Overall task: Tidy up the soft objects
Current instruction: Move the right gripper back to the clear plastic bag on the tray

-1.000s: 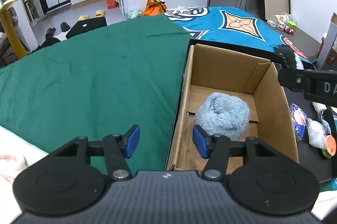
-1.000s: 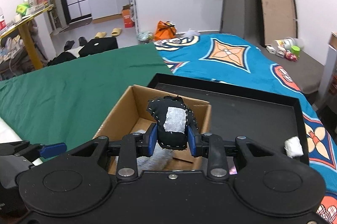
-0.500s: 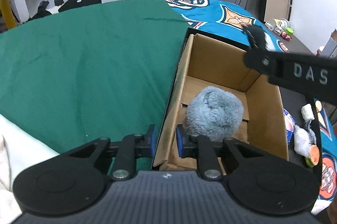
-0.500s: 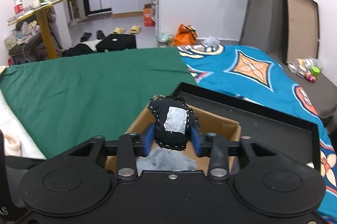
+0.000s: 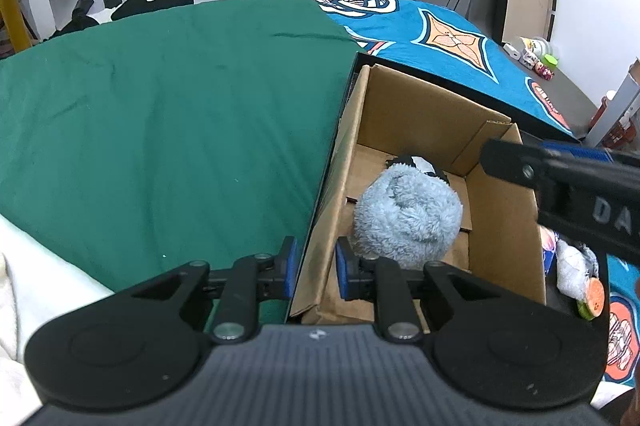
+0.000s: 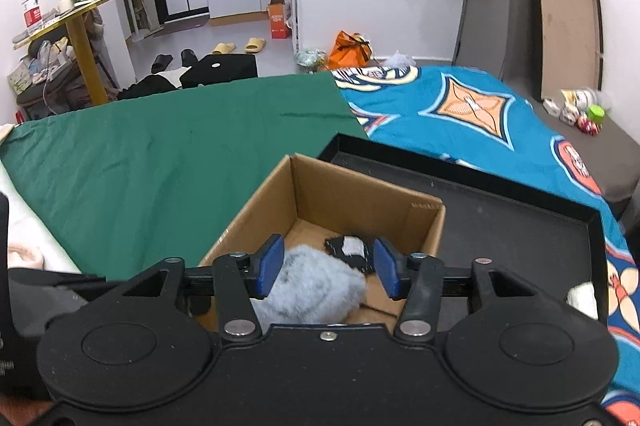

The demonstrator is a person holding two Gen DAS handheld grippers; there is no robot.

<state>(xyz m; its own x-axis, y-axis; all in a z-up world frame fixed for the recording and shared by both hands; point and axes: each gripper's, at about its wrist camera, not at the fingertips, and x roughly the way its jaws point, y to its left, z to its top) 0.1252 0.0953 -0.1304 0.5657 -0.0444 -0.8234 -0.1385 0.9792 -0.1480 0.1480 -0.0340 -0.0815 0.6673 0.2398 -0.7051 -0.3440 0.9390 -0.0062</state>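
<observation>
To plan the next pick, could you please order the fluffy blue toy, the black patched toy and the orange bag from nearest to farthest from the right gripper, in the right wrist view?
1. Fluffy blue toy, in the box, just below the right gripper.
2. Black patched toy, just behind it in the box.
3. Orange bag, on the floor past the bed.

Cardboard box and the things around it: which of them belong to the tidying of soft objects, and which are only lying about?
Belong to the job:
- cardboard box
- fluffy grey-blue toy inside it
- black patched toy inside it
- left gripper, clamped on the box wall
- right gripper, open, jaws just opening
- soft toys outside the box

Lying about:
- yellow slippers
- orange bag
- water bottle
</observation>
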